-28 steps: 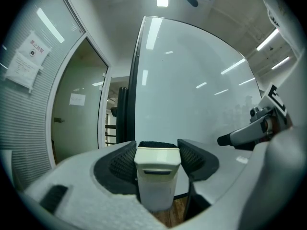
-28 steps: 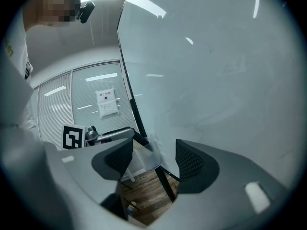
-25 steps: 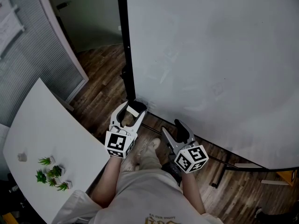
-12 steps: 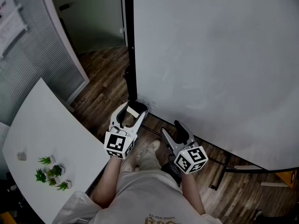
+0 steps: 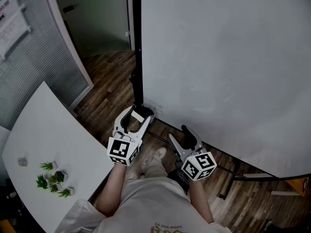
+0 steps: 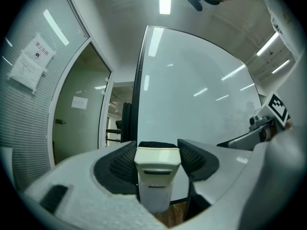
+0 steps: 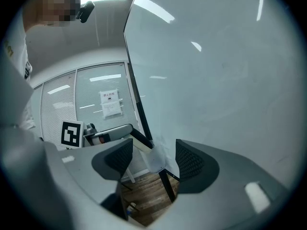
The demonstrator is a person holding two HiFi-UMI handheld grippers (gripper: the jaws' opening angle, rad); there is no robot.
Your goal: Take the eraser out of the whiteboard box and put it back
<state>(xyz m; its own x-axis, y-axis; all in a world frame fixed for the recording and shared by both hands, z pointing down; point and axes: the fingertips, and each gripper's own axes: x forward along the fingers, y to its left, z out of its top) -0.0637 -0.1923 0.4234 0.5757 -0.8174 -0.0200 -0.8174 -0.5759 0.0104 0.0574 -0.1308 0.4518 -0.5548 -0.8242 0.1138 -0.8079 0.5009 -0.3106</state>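
Observation:
A cream eraser [image 5: 138,115] with a dark felt underside sits between the pads of my left gripper [image 5: 138,117], which is shut on it. In the left gripper view the eraser [image 6: 156,176] stands upright in the jaws of that gripper [image 6: 157,152], in front of the whiteboard [image 6: 201,99]. The small translucent whiteboard box [image 7: 156,161] hangs at the board's lower left corner, and the eraser's tip [image 7: 142,144] is just to its left. My right gripper [image 5: 178,133] is open with nothing in it, a little right of the left one. In its own view, the right gripper [image 7: 153,159] points at the box.
The large whiteboard [image 5: 218,57] stands on a black frame [image 5: 137,42] with feet on the wood floor [image 5: 109,96]. A white table [image 5: 43,144] with small green plants [image 5: 53,178] is at the left. A blind-covered glass wall [image 5: 29,57] lies beyond. The person's legs [image 5: 150,188] are below.

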